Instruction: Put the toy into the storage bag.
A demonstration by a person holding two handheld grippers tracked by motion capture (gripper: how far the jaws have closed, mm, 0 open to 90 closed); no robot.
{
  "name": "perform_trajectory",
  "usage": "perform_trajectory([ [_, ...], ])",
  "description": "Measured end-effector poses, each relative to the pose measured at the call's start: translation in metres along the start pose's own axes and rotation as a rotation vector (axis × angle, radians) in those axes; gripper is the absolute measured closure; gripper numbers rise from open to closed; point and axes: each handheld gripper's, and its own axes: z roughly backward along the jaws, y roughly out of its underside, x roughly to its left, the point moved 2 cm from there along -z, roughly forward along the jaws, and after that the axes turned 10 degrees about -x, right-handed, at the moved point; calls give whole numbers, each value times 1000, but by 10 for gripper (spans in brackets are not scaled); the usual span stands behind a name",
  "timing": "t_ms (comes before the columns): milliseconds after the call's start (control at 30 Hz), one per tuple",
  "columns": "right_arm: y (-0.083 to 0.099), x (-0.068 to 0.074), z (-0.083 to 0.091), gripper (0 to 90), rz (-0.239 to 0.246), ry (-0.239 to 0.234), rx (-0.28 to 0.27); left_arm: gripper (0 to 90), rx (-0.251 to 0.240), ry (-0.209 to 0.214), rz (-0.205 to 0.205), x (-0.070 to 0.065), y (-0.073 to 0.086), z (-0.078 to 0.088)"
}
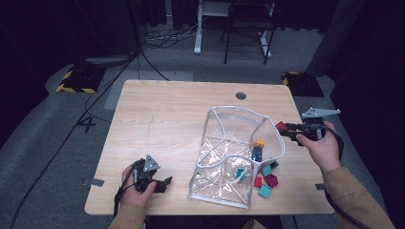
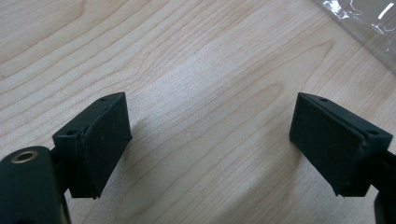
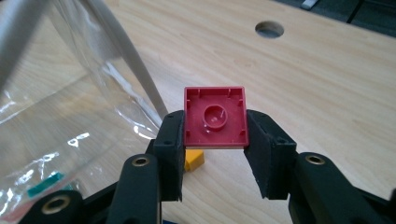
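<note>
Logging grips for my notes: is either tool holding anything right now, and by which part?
The right tool holds a red block by two opposite side walls, hollow underside facing the camera. The left tool is open and holds nothing.

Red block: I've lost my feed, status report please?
Right gripper shut on red block, lifted beside clear bag. Left gripper open, resting on table. Bag's white rim close alongside block.

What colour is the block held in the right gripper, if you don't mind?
Red; the block shows best in the right gripper view.
</note>
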Motion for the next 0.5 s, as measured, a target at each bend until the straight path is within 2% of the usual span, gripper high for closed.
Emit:
perform_trajectory([
  [267, -27, 5, 16, 594, 8, -5, -42, 128, 0, 0, 1, 0, 0, 0],
  [500, -50, 18, 28, 594, 19, -28, -77, 127, 0, 2, 0, 0, 0, 0],
])
